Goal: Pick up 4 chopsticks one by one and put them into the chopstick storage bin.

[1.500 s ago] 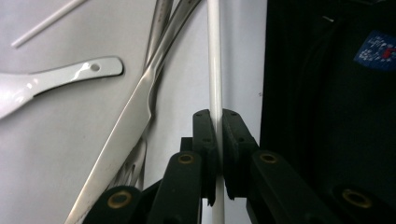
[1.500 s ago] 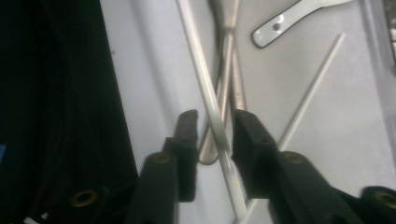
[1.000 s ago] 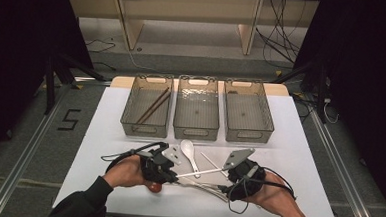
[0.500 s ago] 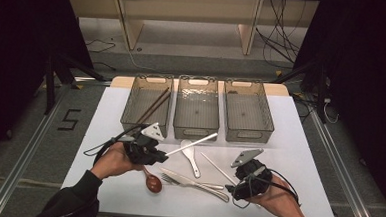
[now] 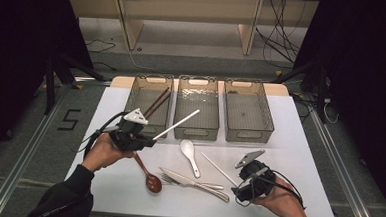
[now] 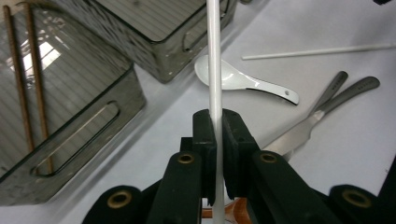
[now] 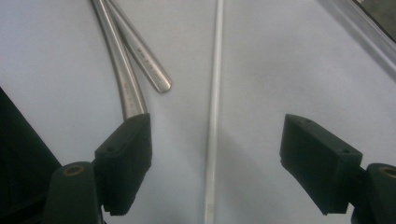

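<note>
My left gripper (image 5: 143, 139) (image 6: 215, 116) is shut on a white chopstick (image 5: 178, 124) (image 6: 214, 51), held above the table and pointing toward the middle bin (image 5: 195, 133). A second white chopstick (image 5: 219, 169) (image 7: 215, 70) lies flat on the white table (image 5: 304, 149). My right gripper (image 5: 238, 192) (image 7: 217, 125) hovers low over its near end. Its jaws have just been opening and now stand wide, with the chopstick lying between them untouched.
Three clear bins stand in a row at the back: the left bin (image 5: 149, 77) holds brown chopsticks (image 5: 157, 101), and the right bin (image 5: 248, 136) looks bare. A white ceramic spoon (image 5: 189, 154), a brown wooden spoon (image 5: 150, 179), and a metal knife and fork (image 5: 197, 181) lie mid-table.
My left gripper has carried the white chopstick up, left and toward the left bin. My right gripper has sunk a little toward the table over the other chopstick.
</note>
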